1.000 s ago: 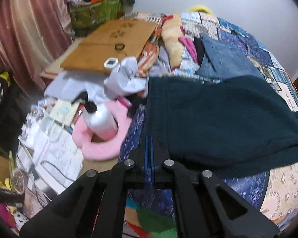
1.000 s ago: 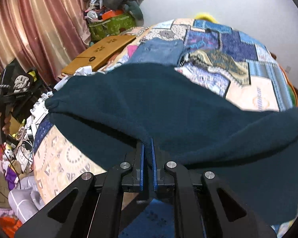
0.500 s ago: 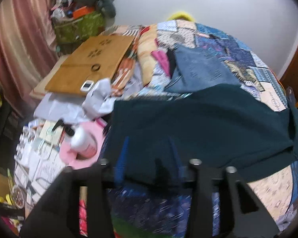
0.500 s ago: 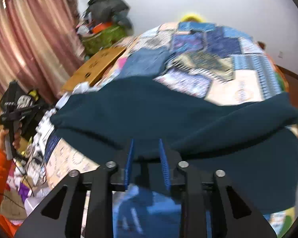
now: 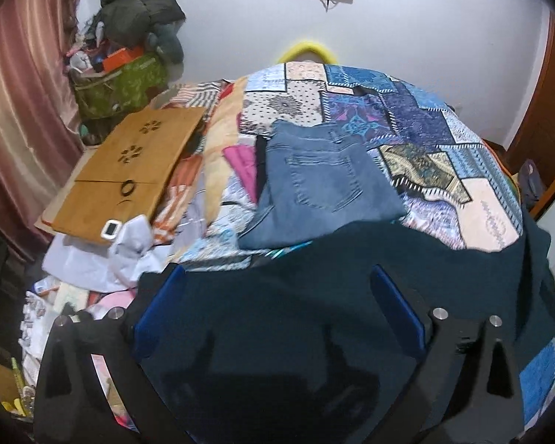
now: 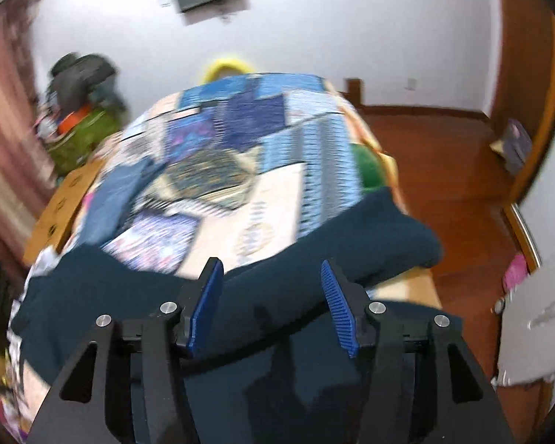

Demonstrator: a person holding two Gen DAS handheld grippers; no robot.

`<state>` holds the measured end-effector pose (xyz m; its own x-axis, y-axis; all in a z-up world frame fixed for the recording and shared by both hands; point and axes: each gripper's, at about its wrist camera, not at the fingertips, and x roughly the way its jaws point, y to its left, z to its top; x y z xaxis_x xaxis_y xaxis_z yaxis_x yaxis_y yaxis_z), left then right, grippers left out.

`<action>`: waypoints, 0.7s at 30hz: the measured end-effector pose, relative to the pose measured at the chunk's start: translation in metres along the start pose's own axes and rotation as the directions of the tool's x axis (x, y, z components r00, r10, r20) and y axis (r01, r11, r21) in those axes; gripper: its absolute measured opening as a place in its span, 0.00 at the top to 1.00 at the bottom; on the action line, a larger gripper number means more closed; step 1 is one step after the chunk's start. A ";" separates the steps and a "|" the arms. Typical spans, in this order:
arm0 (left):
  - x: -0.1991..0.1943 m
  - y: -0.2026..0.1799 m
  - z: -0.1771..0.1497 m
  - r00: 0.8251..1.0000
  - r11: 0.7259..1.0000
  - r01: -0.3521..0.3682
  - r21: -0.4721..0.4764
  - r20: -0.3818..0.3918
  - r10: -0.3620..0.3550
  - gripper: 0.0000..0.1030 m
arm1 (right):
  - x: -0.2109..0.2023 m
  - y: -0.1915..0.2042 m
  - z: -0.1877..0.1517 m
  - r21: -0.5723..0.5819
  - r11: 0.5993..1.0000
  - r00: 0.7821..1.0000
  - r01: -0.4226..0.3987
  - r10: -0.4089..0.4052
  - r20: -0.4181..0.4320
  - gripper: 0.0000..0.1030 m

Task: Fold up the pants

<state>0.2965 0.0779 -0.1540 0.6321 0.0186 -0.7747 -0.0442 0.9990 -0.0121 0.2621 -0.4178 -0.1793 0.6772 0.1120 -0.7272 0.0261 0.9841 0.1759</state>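
The dark teal pants (image 5: 351, 259) lie folded across the near end of the patchwork quilt (image 5: 425, 129). My left gripper (image 5: 277, 296) hovers over their left part. Its jaws are opening and stand far apart, and the blue pads (image 5: 159, 303) do not press on the cloth. In the blurred right wrist view the pants (image 6: 370, 236) reach the bed's right edge. There my right gripper (image 6: 272, 296) hangs above the fold, its jaws opening too. The cloth shows between its pads (image 6: 338, 307), but it is not gripped.
Folded blue jeans (image 5: 322, 185) rest on the quilt just beyond the pants. A wooden lap desk (image 5: 129, 162) and loose clutter crowd the left side of the bed, with a green bag (image 5: 122, 81) behind. To the right is wooden floor (image 6: 444, 155).
Both grippers were shut on the pants' near edge and have let go, opening and lifting back. The pants stay on the bed. The right view has swung toward the right.
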 end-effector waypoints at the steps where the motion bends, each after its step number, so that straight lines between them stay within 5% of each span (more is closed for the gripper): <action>1: 0.005 -0.004 0.004 1.000 1.000 0.004 -0.002 -0.006 -0.004 0.02 | 0.009 -0.011 0.006 0.023 1.000 1.000 0.012 -0.012 -0.009 0.50; 11: 0.070 -0.051 0.025 0.996 0.995 -0.004 0.102 -0.084 0.013 0.03 | 0.091 -0.069 0.051 0.138 0.988 0.992 0.068 -0.052 -0.111 0.50; 17: 0.097 -0.075 0.016 0.987 0.987 0.035 0.155 -0.159 -0.010 0.03 | 0.146 -0.091 0.053 0.145 0.979 0.969 0.143 -0.109 -0.222 0.51; 21: 0.103 -0.089 0.010 0.984 0.980 0.046 0.193 -0.180 -0.011 0.02 | 0.152 -0.098 0.044 0.161 0.979 0.971 0.128 -0.091 -0.219 0.77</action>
<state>0.3730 -0.0083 -0.2265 0.4830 -0.0001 -0.8756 0.1355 0.9880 0.0746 0.3943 -0.5031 -0.2776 0.4944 0.0499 -0.8678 0.2303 0.9552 0.1861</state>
